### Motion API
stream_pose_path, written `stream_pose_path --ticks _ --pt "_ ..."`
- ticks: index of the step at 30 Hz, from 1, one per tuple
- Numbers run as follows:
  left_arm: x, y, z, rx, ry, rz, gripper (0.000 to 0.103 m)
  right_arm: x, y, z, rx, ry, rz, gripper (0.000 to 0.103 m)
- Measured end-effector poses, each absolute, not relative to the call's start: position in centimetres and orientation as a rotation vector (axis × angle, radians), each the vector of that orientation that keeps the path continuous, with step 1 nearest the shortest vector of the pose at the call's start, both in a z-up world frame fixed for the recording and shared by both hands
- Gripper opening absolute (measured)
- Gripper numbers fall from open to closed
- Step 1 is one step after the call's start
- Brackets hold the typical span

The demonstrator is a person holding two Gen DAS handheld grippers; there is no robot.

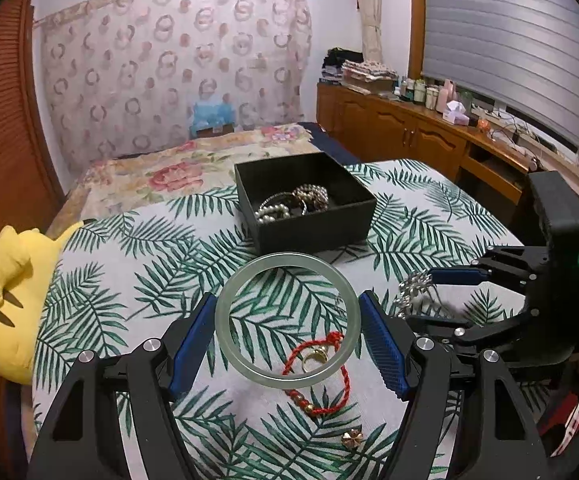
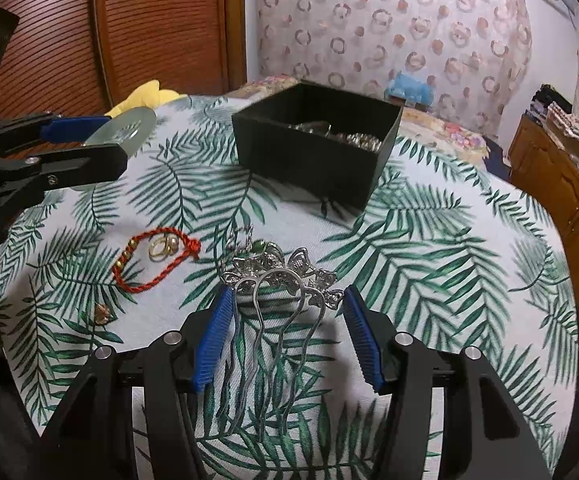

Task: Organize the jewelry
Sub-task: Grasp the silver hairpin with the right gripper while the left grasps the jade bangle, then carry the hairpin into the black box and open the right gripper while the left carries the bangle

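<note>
Bangle (image 1: pixel 285 316): pale green ring, glassy and rigid, centre of the left wrist view, carried clear of the cloth. Judged smooth, slippery and liable to crack if dropped; best held across its full width, as now.
Left gripper (image 1: pixel 287 338): jaws stand wide, the blue pads pressing the bangle's outer rim on either side.
Hair comb (image 2: pixel 277 292): silver, with a flower-work head and long wavy prongs, lower centre of the right wrist view, lying on the cloth. Judged light, with thin prongs that may bend or snag; the solid head is the safer place to take it.
Right gripper (image 2: pixel 285 332): jaws at middling width, straddling the comb; the left pad looks to be at the outer prong, the right pad stands apart (no full grip yet, by my reading).
Box (image 1: pixel 305 200): black, open, upper centre of both views, on the leaf-print cloth (image 1: pixel 129 264), already holding pearl strands and chains.
Red cord bracelet (image 2: pixel 153 258): soft braid with gold beads, left of centre in the right wrist view, gold rings (image 2: pixel 163 247) lying inside its loop.
Small gold piece (image 1: pixel 352 438): loose on the cloth, bottom of the left wrist view.
Left view only: the pearls inside the box, and the bangle's grip on both sides.
Right view only: the comb's prongs in full (the left view shows just its head).
</note>
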State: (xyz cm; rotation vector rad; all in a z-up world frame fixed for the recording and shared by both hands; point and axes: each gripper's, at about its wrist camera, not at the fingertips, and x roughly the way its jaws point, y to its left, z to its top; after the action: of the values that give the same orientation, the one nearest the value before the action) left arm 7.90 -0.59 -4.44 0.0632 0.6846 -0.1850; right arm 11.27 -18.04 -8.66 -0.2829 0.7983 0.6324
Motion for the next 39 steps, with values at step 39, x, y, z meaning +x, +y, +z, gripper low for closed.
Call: stream_pose_path --ticks 39 --pt "13.3 1.2 -3.1 0.054 0.659 -0.14 0.069 26.4 -14.5 -3.6 -0.165 0.741 0.613 0.06"
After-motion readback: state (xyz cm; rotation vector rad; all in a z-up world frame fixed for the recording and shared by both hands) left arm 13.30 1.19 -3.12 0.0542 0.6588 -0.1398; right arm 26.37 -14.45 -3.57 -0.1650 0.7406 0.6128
